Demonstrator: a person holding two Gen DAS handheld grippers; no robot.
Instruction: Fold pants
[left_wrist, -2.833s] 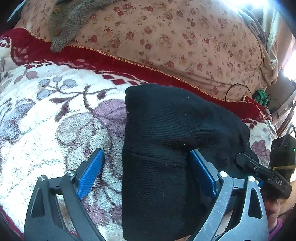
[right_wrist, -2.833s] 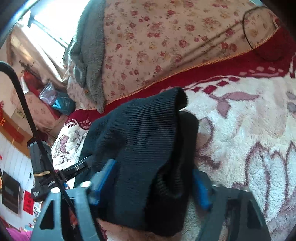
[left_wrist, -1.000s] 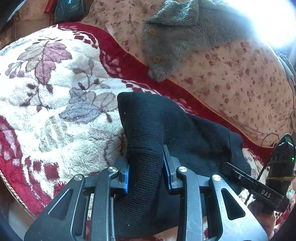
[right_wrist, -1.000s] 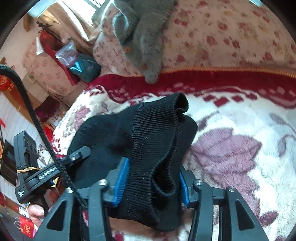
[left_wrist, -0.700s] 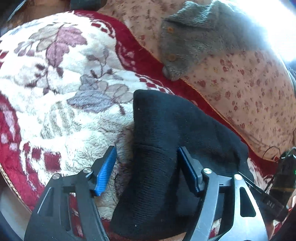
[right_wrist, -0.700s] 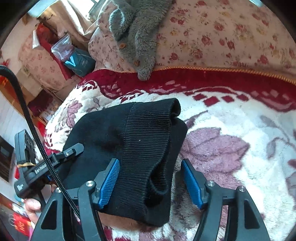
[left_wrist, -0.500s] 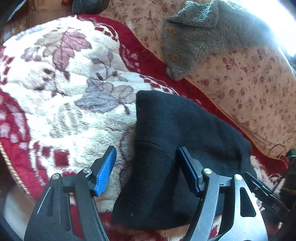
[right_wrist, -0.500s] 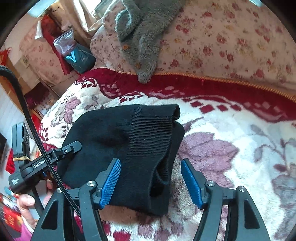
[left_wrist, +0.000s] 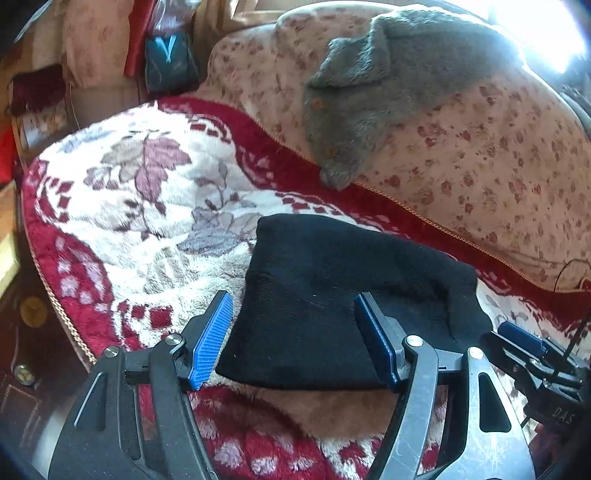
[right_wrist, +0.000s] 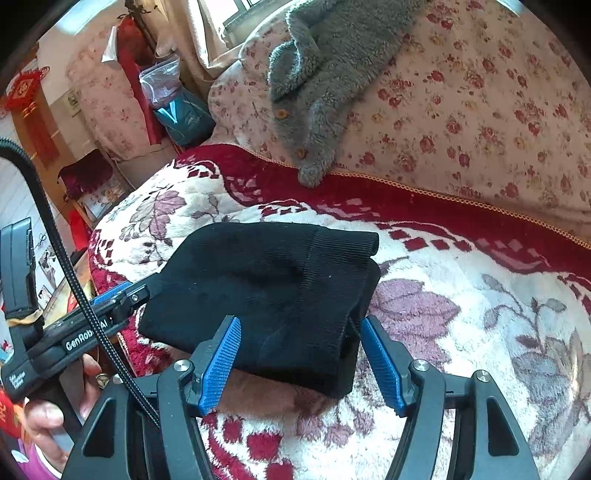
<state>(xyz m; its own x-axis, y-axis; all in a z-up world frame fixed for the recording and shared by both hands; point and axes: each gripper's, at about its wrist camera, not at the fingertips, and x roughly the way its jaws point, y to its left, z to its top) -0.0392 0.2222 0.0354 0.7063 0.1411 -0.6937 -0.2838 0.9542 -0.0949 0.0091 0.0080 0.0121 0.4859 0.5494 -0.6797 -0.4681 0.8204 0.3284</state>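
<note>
The black knitted pants (left_wrist: 332, 295) lie folded in a compact bundle on a fluffy white and red flowered blanket (left_wrist: 147, 221). My left gripper (left_wrist: 293, 339) stands open just above the bundle's near edge, its blue pads on either side of the left half and not touching the cloth. In the right wrist view the same pants (right_wrist: 266, 288) show their ribbed waistband on the right. My right gripper (right_wrist: 303, 363) is open too and straddles the near right corner without pressing it. One blue finger (right_wrist: 110, 291) of the left gripper shows at the bundle's left.
A grey fleece garment (left_wrist: 369, 92) hangs over a floral quilt (left_wrist: 498, 147) behind the pants. The blanket's edge (left_wrist: 55, 295) drops off at the left. A teal bag (right_wrist: 184, 114) and clutter sit at the far left. A person's hand (right_wrist: 40, 417) holds the left gripper's handle.
Both grippers were shut on folds of the pants. They have opened, let go and drawn back and up. The pants have settled flat on the blanket.
</note>
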